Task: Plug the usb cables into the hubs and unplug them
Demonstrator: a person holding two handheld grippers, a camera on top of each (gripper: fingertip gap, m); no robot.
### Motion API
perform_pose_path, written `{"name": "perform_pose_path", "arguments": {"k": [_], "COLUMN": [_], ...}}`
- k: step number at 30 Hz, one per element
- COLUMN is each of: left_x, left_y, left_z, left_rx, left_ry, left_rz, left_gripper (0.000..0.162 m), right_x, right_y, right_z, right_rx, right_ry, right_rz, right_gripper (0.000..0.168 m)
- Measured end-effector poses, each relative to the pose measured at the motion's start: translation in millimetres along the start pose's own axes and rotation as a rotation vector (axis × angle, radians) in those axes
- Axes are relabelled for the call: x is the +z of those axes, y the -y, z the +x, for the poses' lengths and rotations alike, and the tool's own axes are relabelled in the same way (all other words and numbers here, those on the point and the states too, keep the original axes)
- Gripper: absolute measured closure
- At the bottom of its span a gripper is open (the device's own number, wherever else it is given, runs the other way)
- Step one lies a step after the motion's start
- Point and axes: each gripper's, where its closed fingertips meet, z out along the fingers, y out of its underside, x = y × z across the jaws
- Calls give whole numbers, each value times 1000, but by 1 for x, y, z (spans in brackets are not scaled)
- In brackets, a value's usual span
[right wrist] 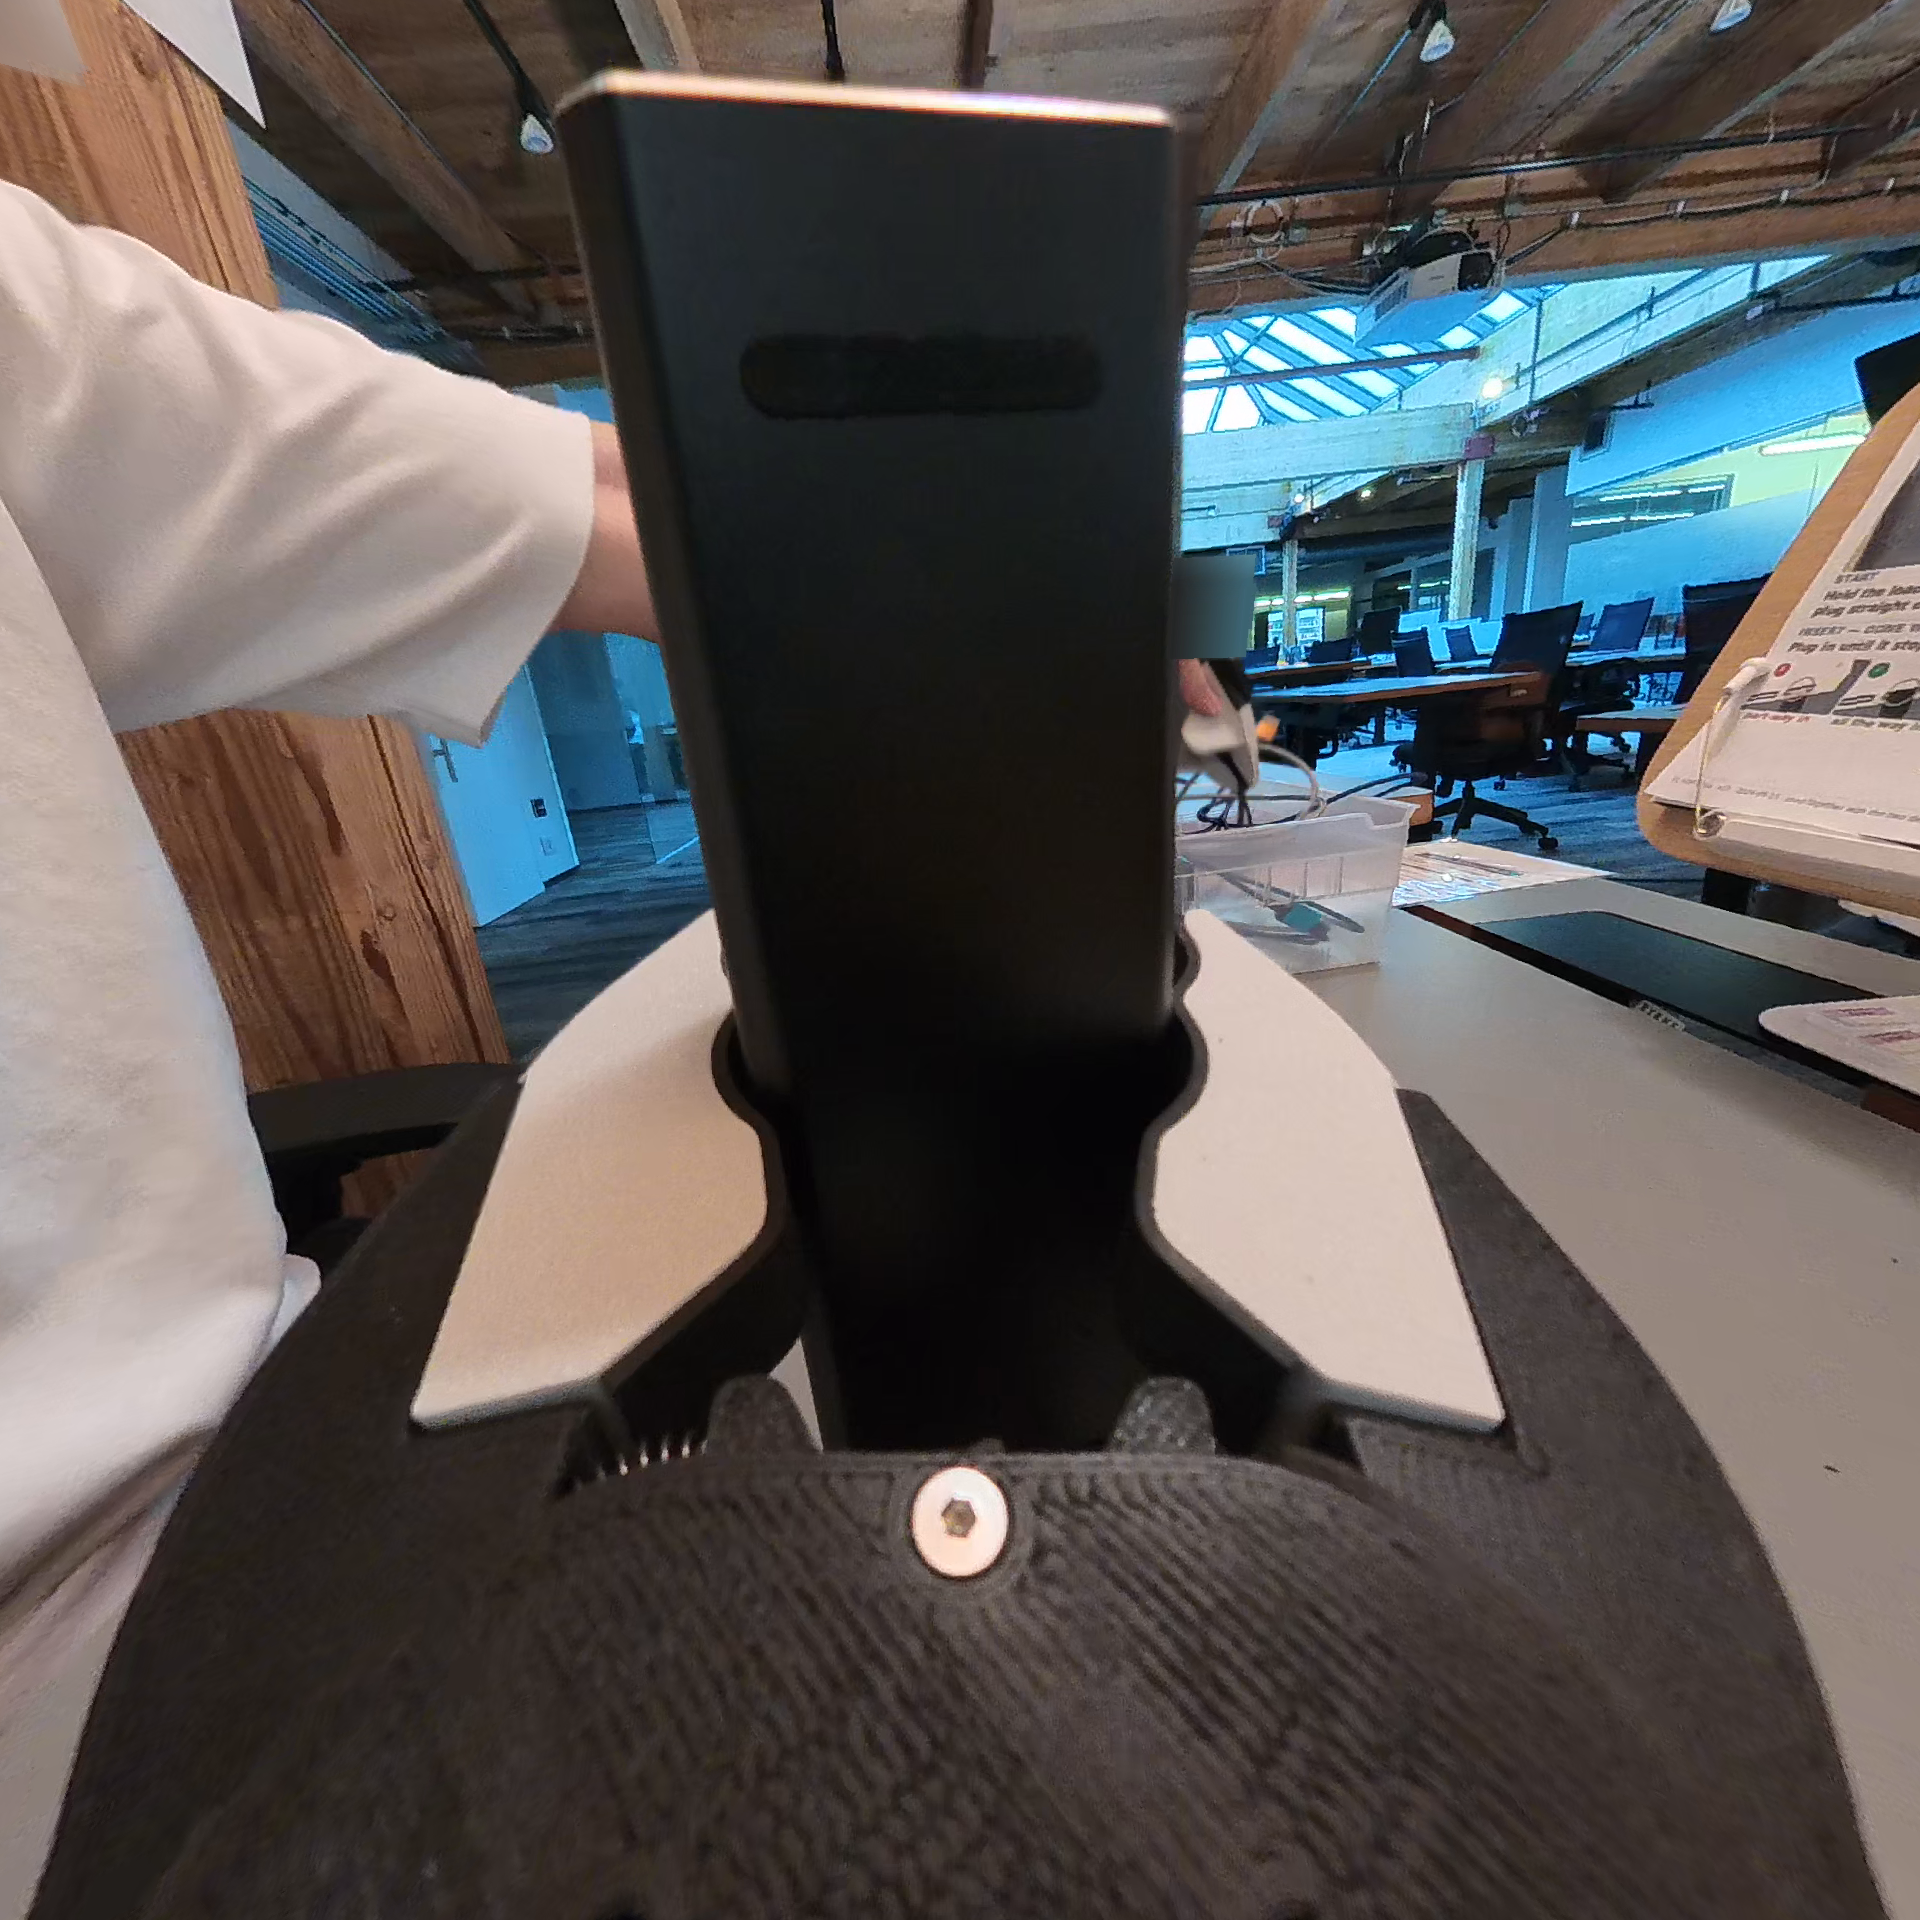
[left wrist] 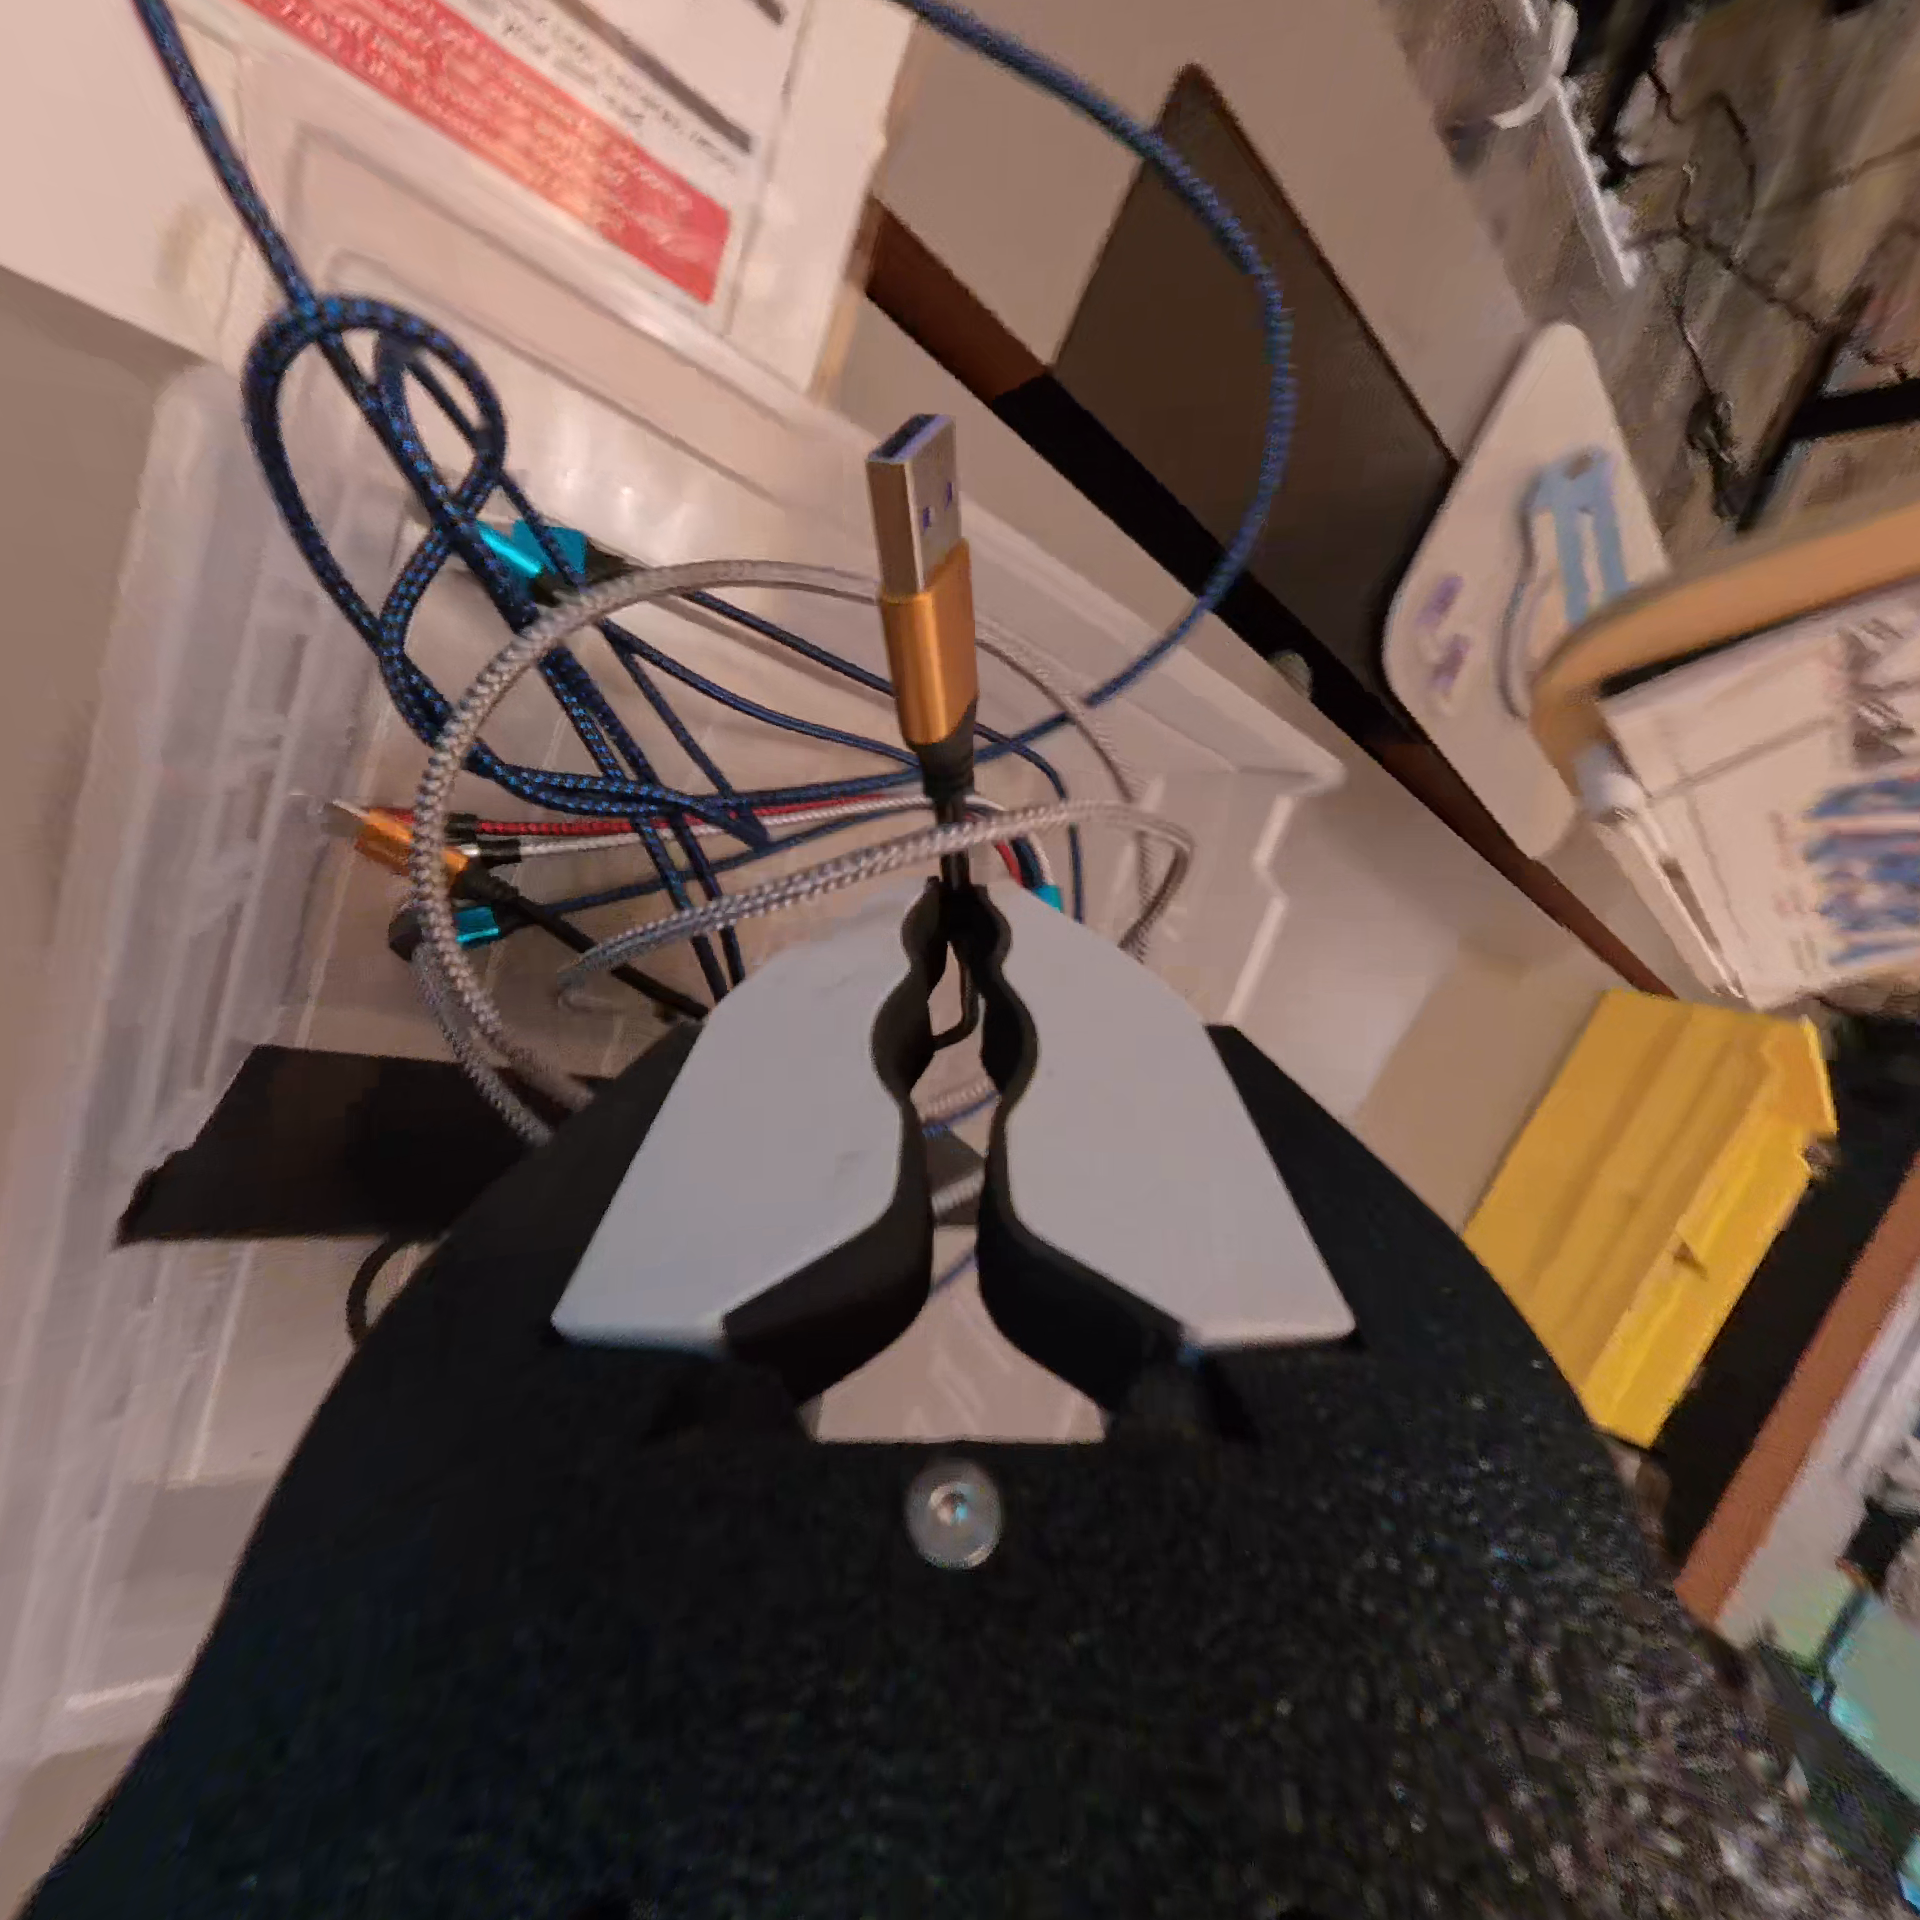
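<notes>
Fingers of the left gripper (left wrist: 954, 935) pinched together on the thin black cord just below an orange-sleeved USB plug (left wrist: 925, 582), plug standing free toward 12 o'clock above the tips. Probably light, with a rigid metal end but a limp cord, so likely to wobble; better held on the orange sleeve. Clear bin of tangled cables (left wrist: 582, 748) behind at 10 o'clock. Fingers of the right gripper (right wrist: 961, 1039) clamped on both sides of a black hub (right wrist: 914, 623), upright toward 12 o'clock; looks stiff, smooth, possibly slippery.
</notes>
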Motion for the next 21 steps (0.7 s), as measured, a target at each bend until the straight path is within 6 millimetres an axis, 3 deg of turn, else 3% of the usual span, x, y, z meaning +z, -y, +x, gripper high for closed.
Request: {"name": "perform_pose_path", "arguments": {"k": [6,9,14,18,21], "left_x": [-81,-120,-178,-220,-236], "left_y": [-1,-8,-11,-29,-39], "left_z": [58,75,80,94,90], "left_rx": [173,243,443,617,728], "left_ry": [-297,-380,-280,-208,-48], "left_rz": [-25,-23,43,83,102], "left_gripper": [159,159,159,159,159], "right_x": [2,2,1,-1,-1], "right_y": [-2,-1,0,1,3], "right_z": [-1,-1,-2,-1,-1], "right_rx": [-3,-3,-3,-2,-1], "right_ry": [5,5,8,5,7], "right_rz": [-8,-3,0,6,18], "right_gripper": [92,92,93,93,93]}}
